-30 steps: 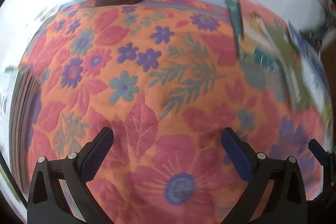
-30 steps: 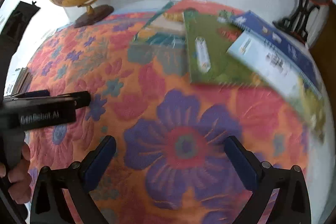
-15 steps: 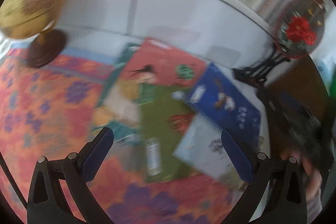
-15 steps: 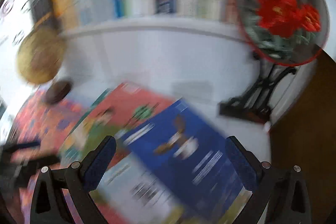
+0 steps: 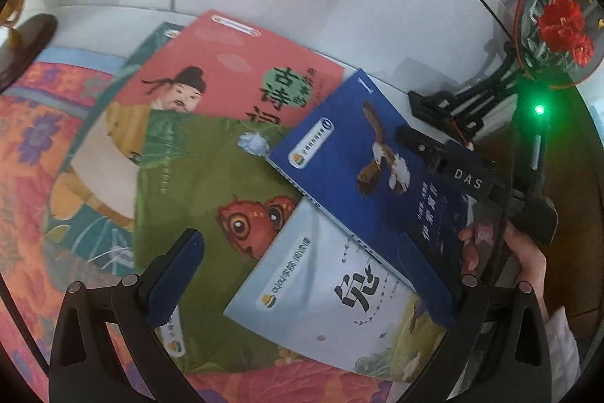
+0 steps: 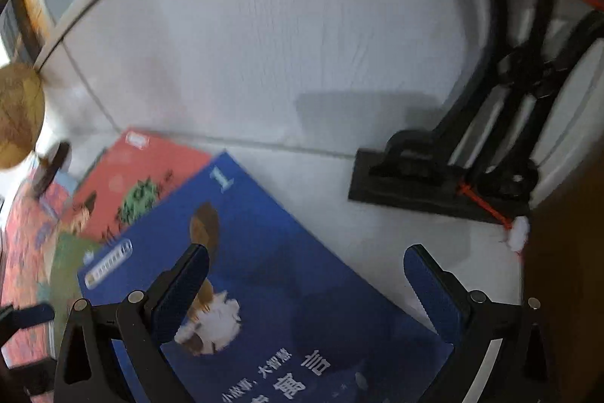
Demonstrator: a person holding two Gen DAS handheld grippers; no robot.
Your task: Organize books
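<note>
Books fan out glossy and flat on my tabletop: pale one nearest, green, blue, red farthest. Both left gripper and right gripper fingers gape, empty.

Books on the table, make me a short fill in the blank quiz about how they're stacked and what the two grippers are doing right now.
1. The blue book shows a flying ____ on its cover.
2. The pale book lies partly on top of the ____ book with the red fish.
3. The left gripper and the right gripper both have their jaws ____.
4. The red book shows a figure wearing a black ____.

Missing words: bird; green; open; hat
</note>
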